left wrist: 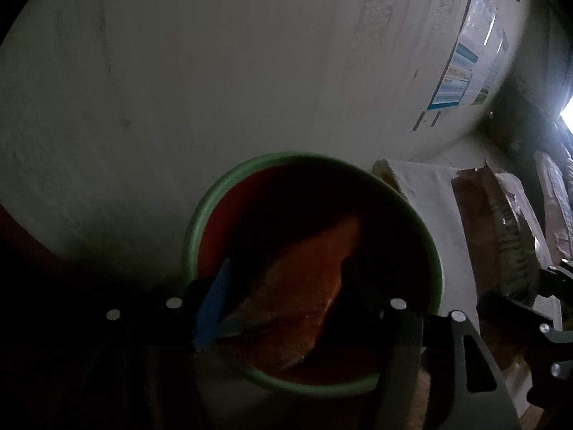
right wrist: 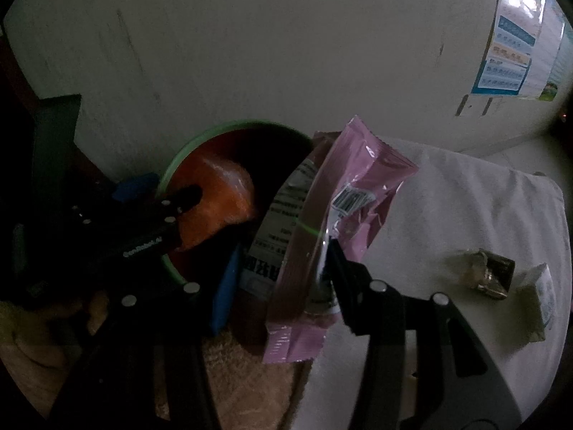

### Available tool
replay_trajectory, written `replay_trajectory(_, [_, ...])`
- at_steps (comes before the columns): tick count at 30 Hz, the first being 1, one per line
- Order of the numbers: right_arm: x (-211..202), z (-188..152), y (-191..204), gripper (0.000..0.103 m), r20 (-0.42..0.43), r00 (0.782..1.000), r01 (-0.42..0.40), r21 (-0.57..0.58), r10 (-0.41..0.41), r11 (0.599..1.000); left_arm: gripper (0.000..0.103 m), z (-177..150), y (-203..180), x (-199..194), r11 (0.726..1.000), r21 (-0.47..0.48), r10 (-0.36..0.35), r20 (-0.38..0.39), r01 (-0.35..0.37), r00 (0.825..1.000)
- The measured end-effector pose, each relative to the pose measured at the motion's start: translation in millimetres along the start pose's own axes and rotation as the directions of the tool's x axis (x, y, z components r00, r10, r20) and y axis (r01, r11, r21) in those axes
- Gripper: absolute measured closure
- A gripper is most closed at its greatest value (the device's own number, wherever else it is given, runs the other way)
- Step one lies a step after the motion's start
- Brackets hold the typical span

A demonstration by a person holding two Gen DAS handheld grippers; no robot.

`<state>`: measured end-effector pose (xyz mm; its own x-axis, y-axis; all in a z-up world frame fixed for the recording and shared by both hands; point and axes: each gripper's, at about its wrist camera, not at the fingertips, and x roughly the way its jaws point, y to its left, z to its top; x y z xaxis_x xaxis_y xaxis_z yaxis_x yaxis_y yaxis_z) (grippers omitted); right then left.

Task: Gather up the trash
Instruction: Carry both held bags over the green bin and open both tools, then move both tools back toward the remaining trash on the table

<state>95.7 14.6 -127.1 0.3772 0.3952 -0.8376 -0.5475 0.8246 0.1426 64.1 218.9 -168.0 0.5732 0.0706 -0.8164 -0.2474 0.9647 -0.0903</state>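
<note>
Pink wrapper (right wrist: pixel 322 236) before green bin (right wrist: pixel 186 154)

You have an orange wrapper (left wrist: pixel 304 286) lying inside the green-rimmed bin (left wrist: pixel 193 229) at lower centre; a pink packet (right wrist: pixel 333 222) stands tilted at its rim.

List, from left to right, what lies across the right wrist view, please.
left gripper → orange wrapper in the green-rimmed bin → pink packet → crumpled brown wrapper → small white packet.
</note>
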Motion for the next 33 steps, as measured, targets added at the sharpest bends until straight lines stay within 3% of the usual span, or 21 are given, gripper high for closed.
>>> replay_trajectory(14, [16, 9, 28, 0.056, -0.019, 1.000, -0.006, -0.110, 0.004, 0.994, 0.041, 7, 18, -18, 0.997, -0.052, 0.068, 0.075, -0.064, 0.995])
replay_trajectory(21, [22, 15, 32, 0.055, -0.025, 1.000, -0.008, -0.128, 0.005, 0.992, 0.041, 5, 28, -21, 0.994, -0.072, 0.086, 0.077, -0.080, 0.993])
replay_trajectory(24, [22, 15, 30, 0.051, -0.024, 1.000, -0.001, -0.130, -0.002, 0.992, 0.041, 6, 30, -21, 0.993, -0.079, 0.090, 0.075, -0.084, 0.993])
replay_trajectory(27, [20, 16, 26, 0.040, -0.015, 1.000, -0.003, -0.114, 0.002, 0.993, 0.041, 7, 32, -21, 0.992, -0.083, 0.097, 0.076, -0.090, 0.992])
replay_trajectory(33, [14, 19, 20, 0.039, 0.005, 1.000, -0.010, -0.060, 0.011, 0.998, 0.041, 5, 34, -25, 0.992, -0.092, 0.098, 0.076, -0.091, 0.992])
